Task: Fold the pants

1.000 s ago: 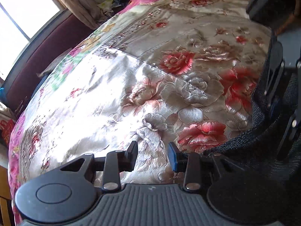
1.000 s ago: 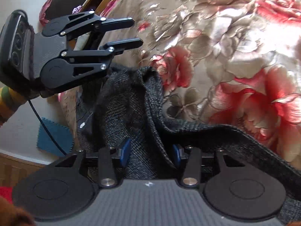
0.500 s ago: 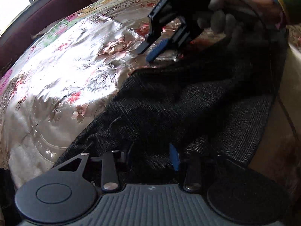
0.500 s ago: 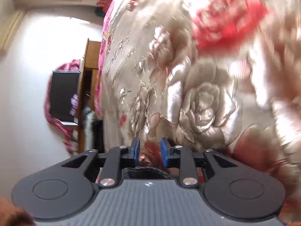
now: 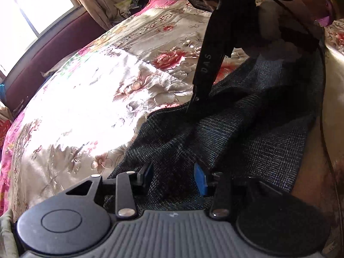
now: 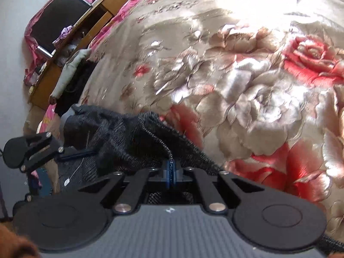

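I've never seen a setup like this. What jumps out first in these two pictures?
The shiny bedspread with big red and silver roses fills most of both views. On it lies a pair of dark grey woven pants, bunched at the near edge. The right gripper has pinched a hem of them between its blue pads, while the left gripper stands open over the cloth.

Bed [image 5: 90, 111] with floral satin cover; dark pants [image 5: 247, 129] rumpled on it.

coarse woven pants [image 5: 247, 129] (glossy satin bedspread [image 5: 96, 107])
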Tool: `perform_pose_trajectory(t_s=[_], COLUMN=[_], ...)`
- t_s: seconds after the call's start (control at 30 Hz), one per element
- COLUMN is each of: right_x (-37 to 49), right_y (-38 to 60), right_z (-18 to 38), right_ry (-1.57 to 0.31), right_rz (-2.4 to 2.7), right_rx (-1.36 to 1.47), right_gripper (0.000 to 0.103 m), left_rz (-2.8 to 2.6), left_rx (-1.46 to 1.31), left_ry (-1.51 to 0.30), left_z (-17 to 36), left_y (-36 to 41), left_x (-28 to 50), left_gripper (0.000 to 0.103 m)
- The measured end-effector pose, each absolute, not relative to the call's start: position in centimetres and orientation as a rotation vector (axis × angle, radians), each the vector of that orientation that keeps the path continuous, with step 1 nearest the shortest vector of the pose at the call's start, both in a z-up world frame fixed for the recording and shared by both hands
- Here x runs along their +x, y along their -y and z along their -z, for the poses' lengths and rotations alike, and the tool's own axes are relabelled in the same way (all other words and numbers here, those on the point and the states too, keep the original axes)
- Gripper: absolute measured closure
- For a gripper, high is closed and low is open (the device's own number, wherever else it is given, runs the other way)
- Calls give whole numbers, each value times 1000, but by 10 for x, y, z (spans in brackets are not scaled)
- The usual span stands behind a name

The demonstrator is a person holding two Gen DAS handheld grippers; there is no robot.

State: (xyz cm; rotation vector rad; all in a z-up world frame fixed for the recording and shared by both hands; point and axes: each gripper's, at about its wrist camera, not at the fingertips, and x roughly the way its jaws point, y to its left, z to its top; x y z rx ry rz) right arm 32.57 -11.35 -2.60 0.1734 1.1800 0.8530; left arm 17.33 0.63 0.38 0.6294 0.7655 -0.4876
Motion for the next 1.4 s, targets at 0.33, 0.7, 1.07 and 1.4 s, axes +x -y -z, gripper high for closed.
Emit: perform_pose_trajectory(t_s=[0.33, 0.7, 1.07, 1.4], right_x=[301, 151, 109, 120], right_y=[191, 480, 537, 544], right_z=[9, 20, 26, 33], right_ry=[-1006, -984, -795, -778], right_rz=[-590, 351, 436, 417], right_rx=[343, 589, 845, 920], right_gripper=[83, 88, 76, 71], left_rz=[473, 702, 925, 928], left_rx=[701, 671, 773, 777], left_ry=[-816, -769, -671, -587], left_z=[18, 14, 20, 29], left_y=[23, 152, 235, 259], left_x=[165, 175, 141, 126], left_gripper=[36, 35, 35, 34])
